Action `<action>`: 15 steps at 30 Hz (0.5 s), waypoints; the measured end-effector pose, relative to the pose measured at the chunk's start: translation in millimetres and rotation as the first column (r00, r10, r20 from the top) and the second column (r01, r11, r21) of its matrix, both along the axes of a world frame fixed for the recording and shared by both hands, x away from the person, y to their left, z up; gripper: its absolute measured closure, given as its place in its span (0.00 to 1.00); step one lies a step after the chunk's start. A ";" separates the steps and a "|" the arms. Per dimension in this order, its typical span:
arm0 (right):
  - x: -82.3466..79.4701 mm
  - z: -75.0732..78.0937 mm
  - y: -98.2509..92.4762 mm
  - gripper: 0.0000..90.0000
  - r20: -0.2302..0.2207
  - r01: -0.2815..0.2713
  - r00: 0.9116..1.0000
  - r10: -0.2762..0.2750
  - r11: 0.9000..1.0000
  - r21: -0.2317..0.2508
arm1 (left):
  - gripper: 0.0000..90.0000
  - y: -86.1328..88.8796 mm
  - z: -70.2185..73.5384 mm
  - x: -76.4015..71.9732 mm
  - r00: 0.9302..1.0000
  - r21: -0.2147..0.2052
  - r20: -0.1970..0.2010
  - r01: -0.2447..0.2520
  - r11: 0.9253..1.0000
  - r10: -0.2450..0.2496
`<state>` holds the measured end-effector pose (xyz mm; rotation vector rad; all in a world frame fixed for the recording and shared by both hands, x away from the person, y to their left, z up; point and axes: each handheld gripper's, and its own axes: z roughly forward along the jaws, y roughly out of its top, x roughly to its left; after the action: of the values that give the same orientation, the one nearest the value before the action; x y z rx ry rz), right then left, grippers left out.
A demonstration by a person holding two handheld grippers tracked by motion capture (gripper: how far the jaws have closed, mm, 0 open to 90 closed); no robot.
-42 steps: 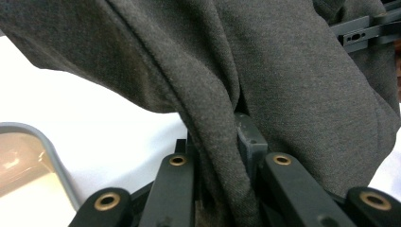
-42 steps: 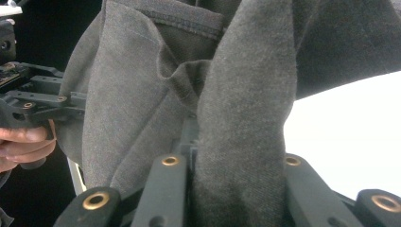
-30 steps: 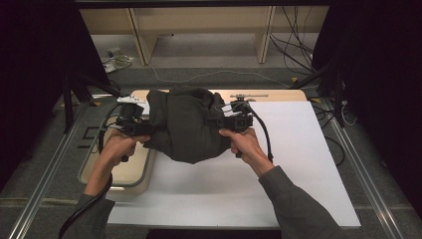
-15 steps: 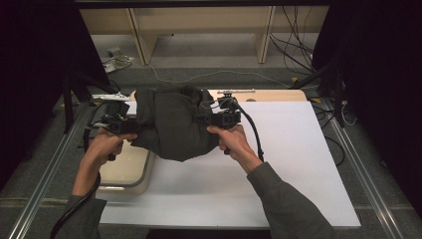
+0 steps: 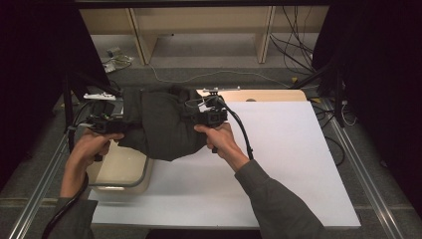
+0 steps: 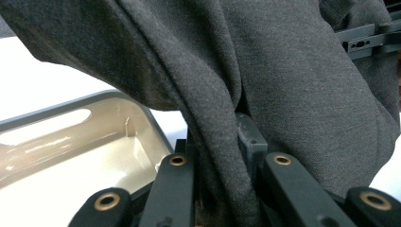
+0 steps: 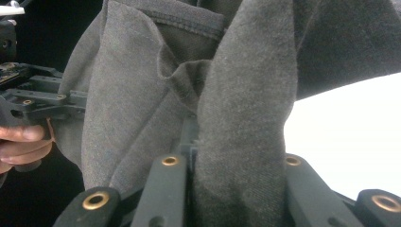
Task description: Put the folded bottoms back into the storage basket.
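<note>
Together we hold a dark grey, soft cotton garment (image 5: 161, 124) slung in the air between our two grippers, above the left part of the white table (image 5: 298, 164). Our left gripper (image 5: 115, 123) pinches a thick fold at the cloth's left edge; in the left gripper view the fabric is packed tight between its black jaws. Our right gripper (image 5: 195, 118) pinches the right edge the same way, and in the right gripper view a bunched fold rises straight out of its closed jaws. The garment's long axis runs left to right, from one grip to the other, with the loose belly of cloth sagging toward our near side.

Below and to the near left sits a shallow beige plastic bin with a grey rim (image 5: 122, 172), just under our left hand (image 5: 94, 144). That is the relation the next move seems to turn on: the bin lies down and to the left of the hanging cloth, so our left hand is the nearer one, and our right hand (image 5: 219, 137) would have the longer way across.
</note>
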<state>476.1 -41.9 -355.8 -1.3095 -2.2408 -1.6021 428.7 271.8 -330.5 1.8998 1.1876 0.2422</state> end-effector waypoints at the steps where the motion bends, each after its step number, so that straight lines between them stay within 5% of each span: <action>1: 0.0 -0.2 2.5 0.83 -0.003 0.000 1.000 0.000 1.000 0.000 | 0.88 1.5 0.1 -0.2 1.000 0.000 -0.002 -0.001 1.000 0.001; 15: 1.9 1.5 41.6 0.83 -0.004 -0.026 1.000 0.026 0.999 -0.026 | 0.88 38.5 -3.7 -3.9 0.997 -0.018 -0.028 -0.067 0.998 0.067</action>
<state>478.0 -0.4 -354.2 -1.2825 -2.2745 -1.5654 424.8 310.3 -334.3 1.8543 1.2689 0.2409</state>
